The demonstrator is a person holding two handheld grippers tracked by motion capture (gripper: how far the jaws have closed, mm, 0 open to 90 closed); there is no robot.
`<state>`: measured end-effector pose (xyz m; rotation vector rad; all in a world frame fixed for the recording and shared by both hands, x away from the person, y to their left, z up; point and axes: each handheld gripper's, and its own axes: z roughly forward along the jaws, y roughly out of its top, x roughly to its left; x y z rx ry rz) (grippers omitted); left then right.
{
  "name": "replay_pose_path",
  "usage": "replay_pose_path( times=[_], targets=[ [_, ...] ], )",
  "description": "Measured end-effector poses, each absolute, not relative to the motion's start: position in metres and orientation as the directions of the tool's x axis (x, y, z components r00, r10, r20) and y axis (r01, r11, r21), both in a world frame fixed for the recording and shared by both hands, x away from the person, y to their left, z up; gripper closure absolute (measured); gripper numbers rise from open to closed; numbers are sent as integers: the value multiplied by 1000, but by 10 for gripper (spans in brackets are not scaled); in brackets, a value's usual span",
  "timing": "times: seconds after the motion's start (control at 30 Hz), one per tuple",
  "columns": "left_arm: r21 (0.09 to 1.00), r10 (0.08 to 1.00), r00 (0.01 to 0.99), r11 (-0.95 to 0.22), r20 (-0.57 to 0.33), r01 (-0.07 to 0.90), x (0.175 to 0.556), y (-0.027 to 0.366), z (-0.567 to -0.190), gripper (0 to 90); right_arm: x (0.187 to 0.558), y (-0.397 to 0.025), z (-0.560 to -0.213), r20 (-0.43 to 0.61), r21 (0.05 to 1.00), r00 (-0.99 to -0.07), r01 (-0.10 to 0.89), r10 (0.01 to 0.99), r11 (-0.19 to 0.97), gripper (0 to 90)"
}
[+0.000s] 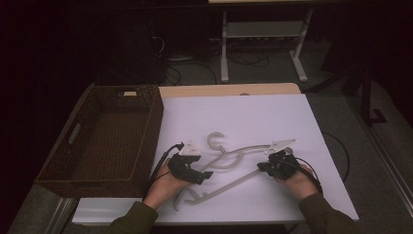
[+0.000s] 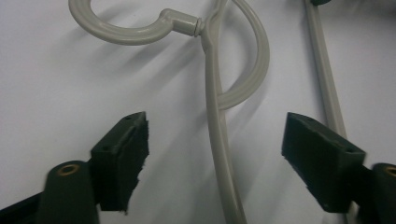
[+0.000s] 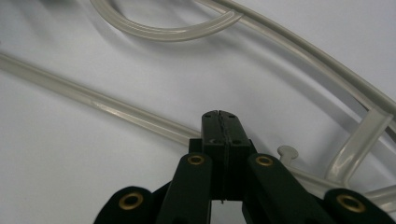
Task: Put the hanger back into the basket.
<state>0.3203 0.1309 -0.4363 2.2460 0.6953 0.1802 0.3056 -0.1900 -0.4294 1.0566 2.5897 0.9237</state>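
Note:
A pale grey plastic hanger lies flat on the white table between my two grippers. My left gripper is at the hanger's left side, held in a hand. In the left gripper view it stands open, with one hanger arm running up between the jaws toward the hook. My right gripper is at the hanger's right side. Its jaws are pressed together with nothing seen between them, right over the hanger's straight bar.
A dark brown wicker basket with an empty inside stands on the left of the table, close to my left hand. The table's wooden far edge shows behind the white sheet. Cables and metal legs are on the floor beyond.

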Motion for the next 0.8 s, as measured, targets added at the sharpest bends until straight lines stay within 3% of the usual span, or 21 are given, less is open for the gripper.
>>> replay_pose_path(
  times=[0.4, 0.8],
  targets=[
    [682, 516, 855, -605, -56, 410, 325, 119, -439, 525, 306, -190, -430, 61, 616, -723, 569, 688, 545, 900],
    [646, 507, 861, -649, -27, 402, 324, 113, -440, 726, 306, -191, -430, 62, 618, -724, 568, 687, 543, 899]
  ],
)
